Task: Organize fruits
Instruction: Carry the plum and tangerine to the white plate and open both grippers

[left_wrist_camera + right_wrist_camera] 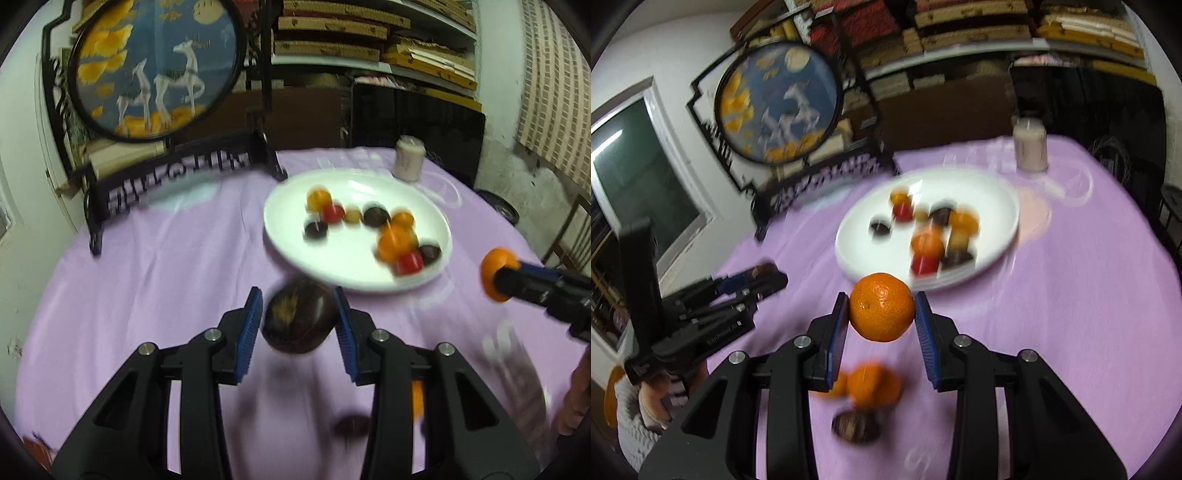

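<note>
Transfer step: left gripper (298,320) clamped a dark fruit (300,320), right gripper (881,308) an orange (881,307). Next: release both over the plate (291,242).

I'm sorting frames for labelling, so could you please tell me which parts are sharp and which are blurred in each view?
Left wrist view: the left tool and its dark fruit are fairly sharp, the white plate smeared by motion. Right wrist view: the right tool and its orange are crisp, while plate and background streak; both views bend at the fisheye edges.
</note>
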`<state>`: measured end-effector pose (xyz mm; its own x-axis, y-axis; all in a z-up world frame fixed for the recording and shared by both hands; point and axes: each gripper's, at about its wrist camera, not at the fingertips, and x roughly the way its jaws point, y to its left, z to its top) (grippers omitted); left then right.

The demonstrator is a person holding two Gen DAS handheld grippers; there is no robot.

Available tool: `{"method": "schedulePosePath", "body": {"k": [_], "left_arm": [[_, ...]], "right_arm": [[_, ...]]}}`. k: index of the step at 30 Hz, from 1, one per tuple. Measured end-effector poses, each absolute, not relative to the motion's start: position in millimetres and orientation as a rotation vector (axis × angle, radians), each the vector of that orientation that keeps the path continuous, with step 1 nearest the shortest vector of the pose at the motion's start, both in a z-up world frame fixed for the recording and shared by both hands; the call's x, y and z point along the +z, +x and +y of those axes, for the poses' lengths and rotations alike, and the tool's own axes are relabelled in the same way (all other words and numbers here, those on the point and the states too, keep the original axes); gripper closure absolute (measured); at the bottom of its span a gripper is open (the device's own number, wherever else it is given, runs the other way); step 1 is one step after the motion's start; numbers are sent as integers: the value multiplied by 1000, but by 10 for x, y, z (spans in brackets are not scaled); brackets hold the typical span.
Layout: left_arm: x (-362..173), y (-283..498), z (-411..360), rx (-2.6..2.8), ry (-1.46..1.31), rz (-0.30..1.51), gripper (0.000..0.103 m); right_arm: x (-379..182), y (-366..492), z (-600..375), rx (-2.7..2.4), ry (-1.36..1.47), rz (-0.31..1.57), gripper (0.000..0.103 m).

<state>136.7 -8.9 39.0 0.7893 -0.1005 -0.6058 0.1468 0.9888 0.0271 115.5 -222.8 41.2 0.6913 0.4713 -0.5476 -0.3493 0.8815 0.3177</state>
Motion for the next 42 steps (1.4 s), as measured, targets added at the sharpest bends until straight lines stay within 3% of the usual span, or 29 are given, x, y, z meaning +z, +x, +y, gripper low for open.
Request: {"method": "schedulePosePath", "body": {"k": [5,10,11,18,19,22,24,28,30,31,33,42], "left_arm": [[559,1843,-234,-154,40,626,64],[402,2316,-389,-158,58,676,64],[359,2376,-390,-159,60,693,68],[116,1959,-96,-271,63,800,70],[79,1885,-89,-288,65,812,69],[-22,1649,-160,-340,86,823,52],[-84,1593,-313,-320,166,808,49],[-324,1711,-490,-272,236,851,51],[-405,1768,-494,-249,254,850,56],[-401,1803,-455,-250,228,847,67],[-361,1863,-355,-270,165,866,67],[449,1946,-360,-272,147,732,67]], "right_arm": [[705,1703,-2282,412,219,623,67],[599,2331,-2277,375,231,702,67],[560,2420,-2280,371,235,718,67],[377,2458,-2351,390,242,728,67],[364,2425,-2364,398,250,727,67],[368,2369,-2350,419,263,727,67],[381,2333,-2326,425,260,724,67],[406,2244,-2309,439,266,718,67],[418,2223,-2311,441,264,715,67],[423,2217,-2316,441,265,715,67],[431,2210,-2329,440,268,714,67],[592,2333,-2396,406,253,694,67]]}}
